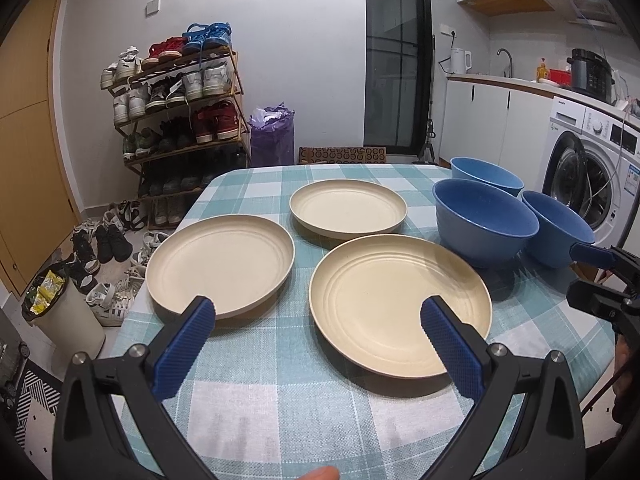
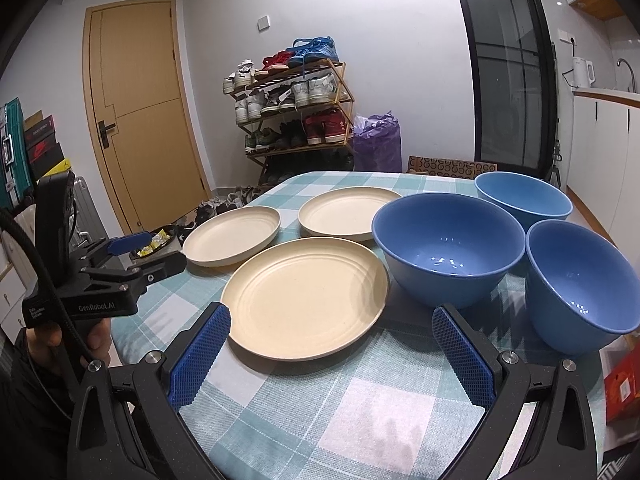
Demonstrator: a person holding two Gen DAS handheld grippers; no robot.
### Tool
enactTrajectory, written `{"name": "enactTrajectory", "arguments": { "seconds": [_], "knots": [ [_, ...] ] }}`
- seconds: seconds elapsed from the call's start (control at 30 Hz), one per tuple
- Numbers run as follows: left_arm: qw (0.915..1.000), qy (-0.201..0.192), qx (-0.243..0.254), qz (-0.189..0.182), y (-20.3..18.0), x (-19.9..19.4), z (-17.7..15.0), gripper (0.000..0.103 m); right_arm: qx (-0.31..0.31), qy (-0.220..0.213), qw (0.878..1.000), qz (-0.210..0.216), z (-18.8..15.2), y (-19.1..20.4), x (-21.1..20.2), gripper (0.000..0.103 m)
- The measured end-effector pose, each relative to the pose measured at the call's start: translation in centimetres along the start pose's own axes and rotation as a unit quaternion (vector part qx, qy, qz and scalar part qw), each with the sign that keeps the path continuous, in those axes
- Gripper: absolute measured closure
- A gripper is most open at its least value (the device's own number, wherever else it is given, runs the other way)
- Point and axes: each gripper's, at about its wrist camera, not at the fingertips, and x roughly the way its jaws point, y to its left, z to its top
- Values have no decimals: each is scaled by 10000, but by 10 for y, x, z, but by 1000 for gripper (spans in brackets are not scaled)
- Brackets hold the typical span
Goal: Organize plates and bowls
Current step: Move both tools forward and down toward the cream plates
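Observation:
Three cream plates lie apart on the checked tablecloth [image 1: 280,400]: one left [image 1: 220,264], one far [image 1: 348,208], one near [image 1: 400,304]. To their right stand three blue bowls, upright and apart: middle [image 1: 484,224], far [image 1: 486,176], right [image 1: 556,228]. My left gripper [image 1: 316,312] is open just above the cloth, its fingertips in front of the left and near plates, holding nothing. My right gripper [image 2: 332,316] is open and empty before the near plate [image 2: 304,304] and the middle bowl [image 2: 448,248]. The right bowl [image 2: 580,284] sits at the table's right edge.
Beyond the table's far left stand a shoe rack [image 1: 180,112], loose shoes on the floor and a bin [image 1: 60,312]. A washing machine [image 1: 592,168] and kitchen counter are to the right. A hand [image 2: 96,340] holds the left gripper [image 2: 160,252] off the table's left edge.

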Motion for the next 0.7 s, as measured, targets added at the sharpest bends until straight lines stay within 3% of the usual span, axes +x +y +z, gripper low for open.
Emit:
{"name": "enactTrajectory", "arguments": {
  "seconds": [0.33, 0.7],
  "knots": [
    [9998, 40, -71, -175, 0, 5, 1, 0, -27, -58, 10000, -57, 11, -8, 2, 0],
    [9993, -238, -127, -258, 1, 6, 19, 0, 18, -83, 9999, -127, 36, -12, 4, 0]
  ]
}}
